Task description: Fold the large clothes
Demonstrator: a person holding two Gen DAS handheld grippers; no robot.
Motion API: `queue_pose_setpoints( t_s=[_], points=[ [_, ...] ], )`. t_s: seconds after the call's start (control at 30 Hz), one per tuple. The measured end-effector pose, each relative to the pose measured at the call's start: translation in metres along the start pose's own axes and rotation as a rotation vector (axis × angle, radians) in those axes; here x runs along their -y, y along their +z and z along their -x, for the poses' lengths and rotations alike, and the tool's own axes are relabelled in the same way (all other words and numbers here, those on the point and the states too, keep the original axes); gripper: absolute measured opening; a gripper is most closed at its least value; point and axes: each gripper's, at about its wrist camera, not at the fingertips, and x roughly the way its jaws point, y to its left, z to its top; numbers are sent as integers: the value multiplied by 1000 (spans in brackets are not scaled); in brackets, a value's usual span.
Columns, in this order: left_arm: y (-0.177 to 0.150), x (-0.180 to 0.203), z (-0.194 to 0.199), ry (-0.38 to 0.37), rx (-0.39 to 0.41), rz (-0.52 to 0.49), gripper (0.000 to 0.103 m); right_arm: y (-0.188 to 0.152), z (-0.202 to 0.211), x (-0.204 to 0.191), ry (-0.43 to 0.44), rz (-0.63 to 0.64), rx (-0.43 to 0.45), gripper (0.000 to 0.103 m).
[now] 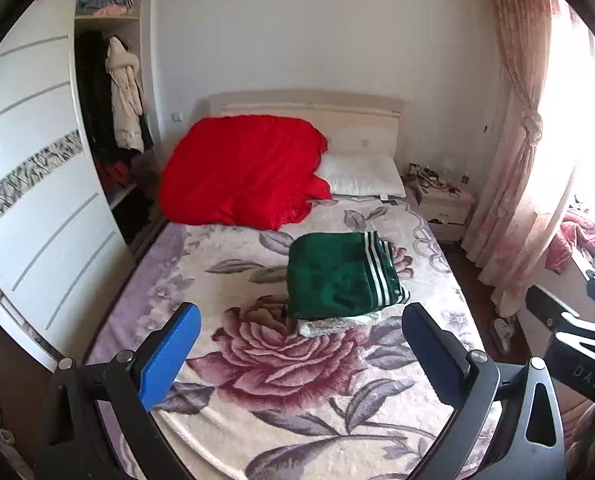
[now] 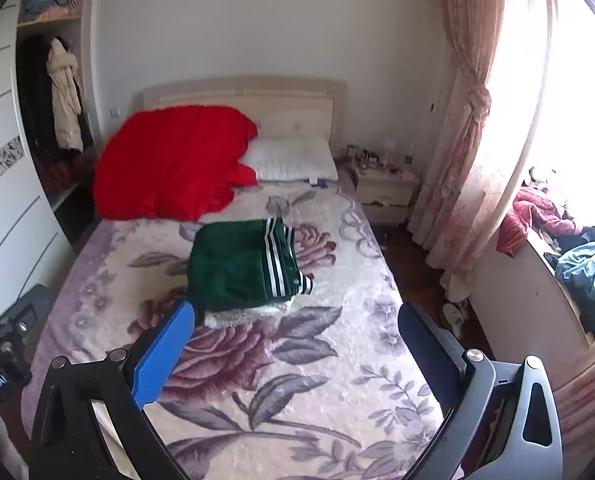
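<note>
Left wrist view: the left claw (image 1: 301, 356) is released, its blue pads spread wide over the floral bed blanket (image 1: 297, 412) with nothing between them. The folded green garment (image 1: 337, 276), white-striped along one edge, lies in the middle of the frame on the bed, on top of a white fleecy piece (image 1: 329, 326). Behind it, a red quilt (image 1: 241, 172) is heaped toward the upper left beside a white pillow (image 1: 365, 176). At far left, the open wardrobe (image 1: 109, 92) holds a hanging cream coat (image 1: 125, 100), with bundled clothes on its top shelf. In the right wrist view, the right claw (image 2: 297, 348) is likewise released and empty, and a bin (image 2: 537, 308) at the right edge holds crumpled teal and dark clothes.
</note>
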Motion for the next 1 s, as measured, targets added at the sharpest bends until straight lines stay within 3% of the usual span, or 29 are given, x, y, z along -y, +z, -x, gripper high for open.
queue_pose_setpoints(
  t_s=[0.5,1.0],
  points=[
    [7,15,44,49,-36,2,103,10,82,22,40,-8,18,103],
    [10,18,52,42,-20,22,103,20,103,34,66,4,26,103]
  ],
)
